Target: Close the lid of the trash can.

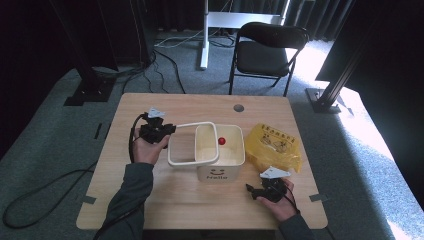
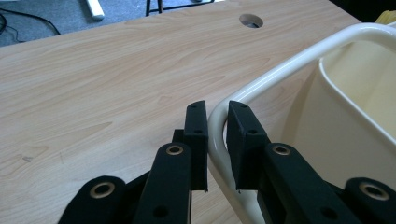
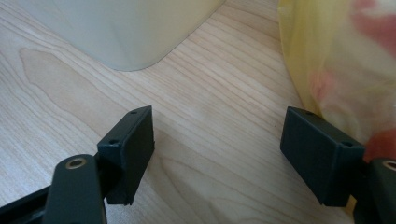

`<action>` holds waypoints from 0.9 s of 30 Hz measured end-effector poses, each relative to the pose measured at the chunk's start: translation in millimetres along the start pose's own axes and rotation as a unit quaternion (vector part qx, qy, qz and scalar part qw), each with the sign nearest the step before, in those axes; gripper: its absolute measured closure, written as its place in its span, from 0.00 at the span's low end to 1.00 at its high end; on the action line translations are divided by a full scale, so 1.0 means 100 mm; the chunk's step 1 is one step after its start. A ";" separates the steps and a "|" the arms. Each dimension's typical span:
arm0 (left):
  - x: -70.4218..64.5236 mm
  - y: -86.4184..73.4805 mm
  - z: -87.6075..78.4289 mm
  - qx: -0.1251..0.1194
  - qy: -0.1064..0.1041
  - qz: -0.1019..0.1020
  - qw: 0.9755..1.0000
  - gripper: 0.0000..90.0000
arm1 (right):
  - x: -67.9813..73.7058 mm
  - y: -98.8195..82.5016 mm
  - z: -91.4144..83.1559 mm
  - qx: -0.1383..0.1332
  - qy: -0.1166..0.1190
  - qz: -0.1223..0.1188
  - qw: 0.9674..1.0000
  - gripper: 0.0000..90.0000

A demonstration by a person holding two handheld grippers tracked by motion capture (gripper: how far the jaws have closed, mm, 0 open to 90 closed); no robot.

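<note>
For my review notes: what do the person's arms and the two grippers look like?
Both grippers, left gripper and right gripper, are black with blocky rectangular jaws, brass-coloured pivot rivets, a grey three-cornered plate on top and a trailing black cable. The person wears dark grey-green long sleeves.

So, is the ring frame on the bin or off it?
Off: the left claw grips the ring frame, which hangs beside the bin, overlapping one edge.

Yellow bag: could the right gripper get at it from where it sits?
Probably yes. The right gripper is open, and the yellow bag lies just beside its jaw on bare table; nothing stands between them.
</note>
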State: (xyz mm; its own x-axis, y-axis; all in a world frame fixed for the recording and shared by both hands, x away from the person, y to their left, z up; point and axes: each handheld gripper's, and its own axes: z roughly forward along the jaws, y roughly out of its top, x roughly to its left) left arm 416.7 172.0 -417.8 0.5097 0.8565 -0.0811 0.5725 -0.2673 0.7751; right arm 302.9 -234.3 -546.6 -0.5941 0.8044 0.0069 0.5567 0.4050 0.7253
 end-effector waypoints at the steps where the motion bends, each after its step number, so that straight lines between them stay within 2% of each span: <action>1: -0.01 0.00 0.00 0.000 0.000 0.000 1.000 0.88 | 0.00 0.00 0.00 0.000 0.000 0.000 1.000 0.28; 27: -0.18 0.10 0.10 0.001 -0.019 0.005 1.000 0.88 | 0.00 0.00 0.00 0.000 0.001 -0.001 1.000 0.28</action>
State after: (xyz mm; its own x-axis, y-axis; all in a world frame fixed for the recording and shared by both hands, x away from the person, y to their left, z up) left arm 420.2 149.3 -414.9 0.5402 0.8359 -0.0971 0.5680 -0.2770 0.7750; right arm 302.7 -234.6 -546.6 -0.5962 0.8028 0.0068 0.5559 0.4067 0.7250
